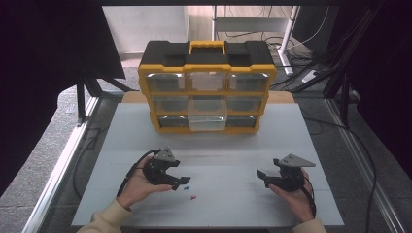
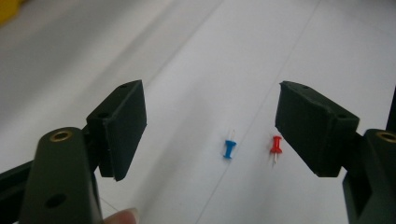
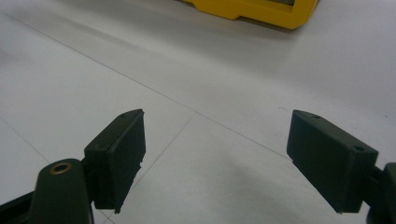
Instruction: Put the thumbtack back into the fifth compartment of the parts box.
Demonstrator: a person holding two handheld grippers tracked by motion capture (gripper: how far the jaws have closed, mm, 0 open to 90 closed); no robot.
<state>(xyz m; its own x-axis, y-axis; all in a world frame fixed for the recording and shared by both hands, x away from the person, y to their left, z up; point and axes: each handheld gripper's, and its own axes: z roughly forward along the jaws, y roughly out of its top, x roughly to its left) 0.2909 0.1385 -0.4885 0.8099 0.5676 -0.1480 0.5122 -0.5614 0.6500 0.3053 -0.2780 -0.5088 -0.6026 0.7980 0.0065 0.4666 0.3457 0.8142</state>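
Two small plastic push pins, one blue pin (image 2: 229,149) and one red pin (image 2: 276,145), lie on the matte white table (image 1: 233,145) between the left gripper's (image 2: 210,130) wide, empty jaws; the right gripper's (image 3: 215,163) jaws are wide too.

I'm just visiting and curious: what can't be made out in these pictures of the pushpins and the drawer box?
- Drawer contents of the yellow organizer: high view, too small and hazy behind clear fronts.
- Organizer in the right gripper view: cut off by the top edge.
- Blue pushpin and red pushpin: needles too thin and blurred in the left gripper view; mere specks in the high view.
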